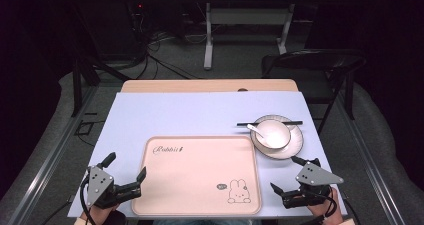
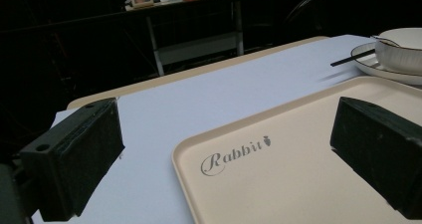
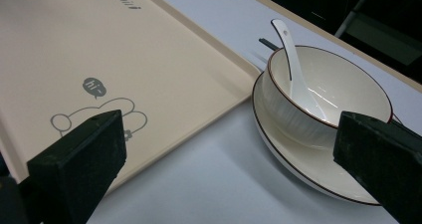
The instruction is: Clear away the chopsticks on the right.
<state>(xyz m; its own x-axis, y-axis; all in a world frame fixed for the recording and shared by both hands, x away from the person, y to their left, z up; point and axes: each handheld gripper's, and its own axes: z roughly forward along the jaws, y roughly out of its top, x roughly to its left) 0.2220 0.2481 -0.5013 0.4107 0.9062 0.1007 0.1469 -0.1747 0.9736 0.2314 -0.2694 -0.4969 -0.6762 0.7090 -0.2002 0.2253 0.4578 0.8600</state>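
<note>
Both grippers, left gripper [image 1: 126, 172] and right gripper [image 1: 289, 174], rest at the table's near edge with jaws spread, holding nothing. Between them lies the beige tray [image 1: 200, 205] (rabbit print). Beyond the right gripper, the bowl [image 1: 272, 131] with spoon [image 1: 257, 131] sits on a plate [image 1: 295, 146]; approach the plate's rim level, probably.

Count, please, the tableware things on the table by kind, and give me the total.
Tray: 1
Plate: 1
Bowl: 1
Spoon: 1
Black chopsticks: 1 pair, lying across the plate behind the bowl
Total: 5
</note>
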